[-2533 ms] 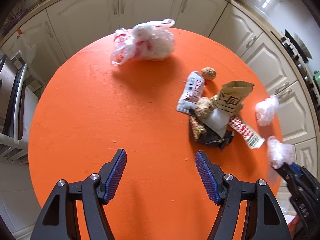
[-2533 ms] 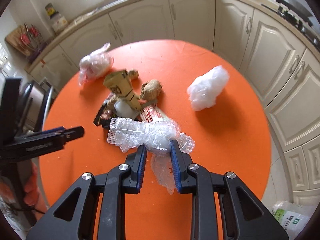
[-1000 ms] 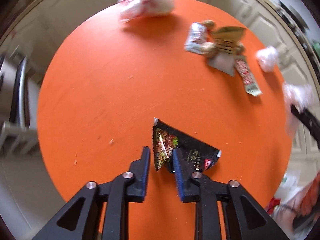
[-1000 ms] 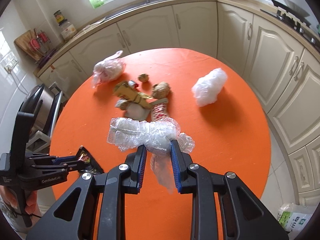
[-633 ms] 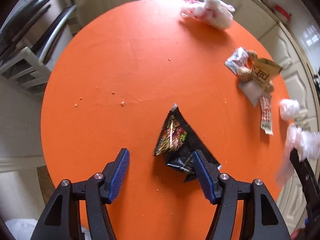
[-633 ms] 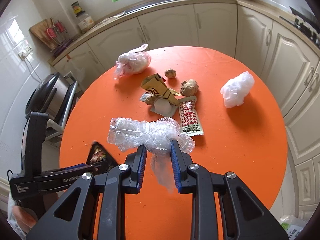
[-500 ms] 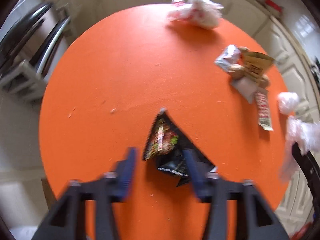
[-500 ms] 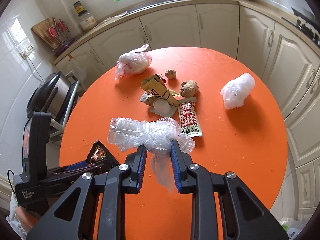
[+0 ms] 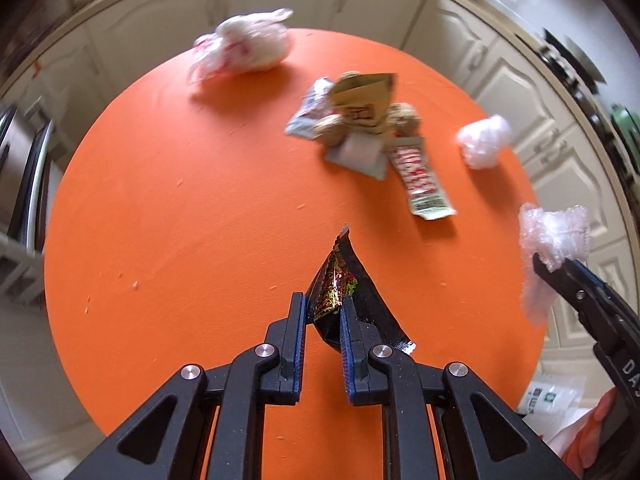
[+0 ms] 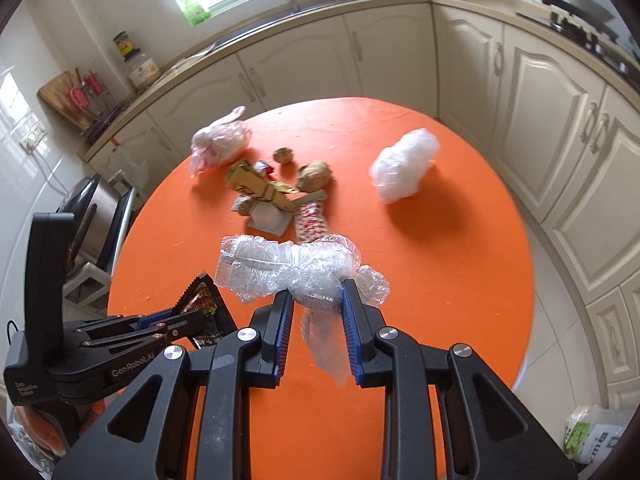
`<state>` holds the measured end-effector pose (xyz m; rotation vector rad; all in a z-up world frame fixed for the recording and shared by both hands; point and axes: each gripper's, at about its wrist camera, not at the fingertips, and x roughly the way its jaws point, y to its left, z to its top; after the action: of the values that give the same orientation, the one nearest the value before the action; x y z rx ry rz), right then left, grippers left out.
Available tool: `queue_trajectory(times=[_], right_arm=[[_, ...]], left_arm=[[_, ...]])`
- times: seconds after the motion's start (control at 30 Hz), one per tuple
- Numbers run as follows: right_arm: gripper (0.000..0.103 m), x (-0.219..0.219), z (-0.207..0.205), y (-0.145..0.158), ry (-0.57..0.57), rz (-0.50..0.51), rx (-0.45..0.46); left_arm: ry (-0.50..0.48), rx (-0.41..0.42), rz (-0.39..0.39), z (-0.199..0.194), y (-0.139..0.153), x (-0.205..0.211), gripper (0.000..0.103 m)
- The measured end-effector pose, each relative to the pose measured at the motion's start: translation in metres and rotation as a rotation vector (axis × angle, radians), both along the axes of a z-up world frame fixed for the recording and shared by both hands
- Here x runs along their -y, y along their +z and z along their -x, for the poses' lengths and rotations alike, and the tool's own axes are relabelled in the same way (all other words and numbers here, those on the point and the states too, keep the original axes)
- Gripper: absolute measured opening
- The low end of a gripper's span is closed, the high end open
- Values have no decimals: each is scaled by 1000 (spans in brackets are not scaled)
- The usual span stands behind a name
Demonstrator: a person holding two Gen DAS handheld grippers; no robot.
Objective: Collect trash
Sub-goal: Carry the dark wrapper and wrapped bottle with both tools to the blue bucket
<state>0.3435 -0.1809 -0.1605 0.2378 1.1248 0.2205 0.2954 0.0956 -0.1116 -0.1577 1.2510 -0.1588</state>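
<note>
Black snack wrapper (image 9: 340, 292) clamped in left gripper (image 9: 323, 312); right gripper (image 10: 316, 300) clamps crumpled clear plastic (image 10: 288, 264).

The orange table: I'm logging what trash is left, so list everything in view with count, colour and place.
Table: 1, orange, round, in front of the kitchen cabinets.
Black snack wrapper: 1, black with a printed picture, between the left gripper's pads.
Bubble wrap: 1, clear, in the right gripper.
Tied plastic bag: 1, white and pink, far side of the table.
White plastic wad: 1, white, right side of the table.
Red-and-white packet: 1, flat, beside the central pile.
Cardboard box: 1, tan, crushed, on the pile.
Left gripper: 1, black with blue pads, shut on the wrapper.
Right gripper: 1, black with blue pads, shut on the bubble wrap.
</note>
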Motion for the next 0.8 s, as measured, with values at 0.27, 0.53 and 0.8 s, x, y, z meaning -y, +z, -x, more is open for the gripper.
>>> queue_trajectory(times=[0.27,0.53,0.8], right_arm=[[24,55,24,10,-156,16,11],[24,119,66,20,-316,25,32],[24,187,120,14,-489,19,15]], left_arm=[[-149,84,13,0,38,49,11],[-299,105,7,4,48,122,11],[-454,92,-41,16,38,216,11]])
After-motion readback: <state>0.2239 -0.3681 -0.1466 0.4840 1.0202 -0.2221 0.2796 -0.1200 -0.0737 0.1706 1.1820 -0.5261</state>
